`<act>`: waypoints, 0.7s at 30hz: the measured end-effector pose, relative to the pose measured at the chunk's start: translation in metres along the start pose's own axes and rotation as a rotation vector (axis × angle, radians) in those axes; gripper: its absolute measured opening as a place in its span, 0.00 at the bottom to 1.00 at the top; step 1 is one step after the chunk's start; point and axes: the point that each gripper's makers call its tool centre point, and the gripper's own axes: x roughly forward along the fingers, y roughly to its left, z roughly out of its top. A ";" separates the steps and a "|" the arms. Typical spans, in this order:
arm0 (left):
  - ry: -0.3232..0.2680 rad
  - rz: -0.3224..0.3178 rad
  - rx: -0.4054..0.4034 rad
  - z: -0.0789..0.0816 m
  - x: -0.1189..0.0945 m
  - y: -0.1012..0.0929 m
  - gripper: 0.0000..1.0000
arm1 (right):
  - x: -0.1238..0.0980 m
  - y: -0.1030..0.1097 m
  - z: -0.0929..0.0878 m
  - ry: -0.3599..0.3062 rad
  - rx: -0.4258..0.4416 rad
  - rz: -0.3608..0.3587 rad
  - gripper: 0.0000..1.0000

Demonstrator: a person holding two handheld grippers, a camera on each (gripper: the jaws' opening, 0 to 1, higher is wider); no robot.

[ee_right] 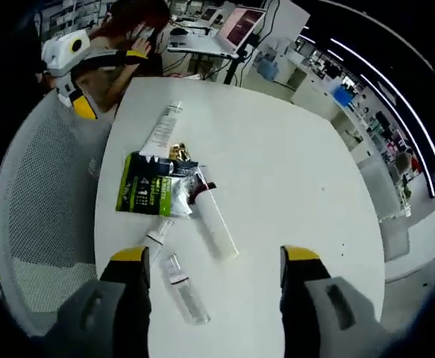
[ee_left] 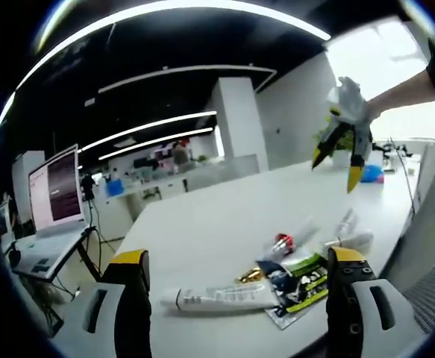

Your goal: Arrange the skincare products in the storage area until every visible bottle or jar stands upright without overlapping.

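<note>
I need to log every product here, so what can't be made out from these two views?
- Gold-capped item: right gripper view, mostly under the green sachet; type unclear.
- White tube label: left gripper view, too small and blurred.
- Clear bottle: right gripper view, its contents can't be told.

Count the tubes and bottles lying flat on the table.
4: white tube farthest, red-capped bottle mid-table, small white tube beside it, clear bottle nearest the right gripper. The green packet may hide more.

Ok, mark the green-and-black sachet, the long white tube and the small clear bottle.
Green-and-black sachet (ee_right: 146,194): right gripper view, middle of its printed face.
Long white tube (ee_left: 217,299): left gripper view, mid-body.
Small clear bottle (ee_right: 183,289): right gripper view, mid-body.
</note>
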 end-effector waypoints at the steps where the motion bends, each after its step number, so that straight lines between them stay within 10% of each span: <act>1: 0.002 -0.001 -0.001 0.000 0.000 0.000 0.97 | 0.006 0.001 -0.001 0.012 -0.005 0.023 0.68; 14: 0.011 -0.003 0.000 0.000 0.001 0.000 0.97 | 0.084 0.008 -0.008 0.149 -0.130 0.269 0.61; 21: 0.024 -0.012 -0.002 -0.001 0.001 -0.001 0.94 | 0.112 0.005 -0.016 0.225 -0.227 0.284 0.54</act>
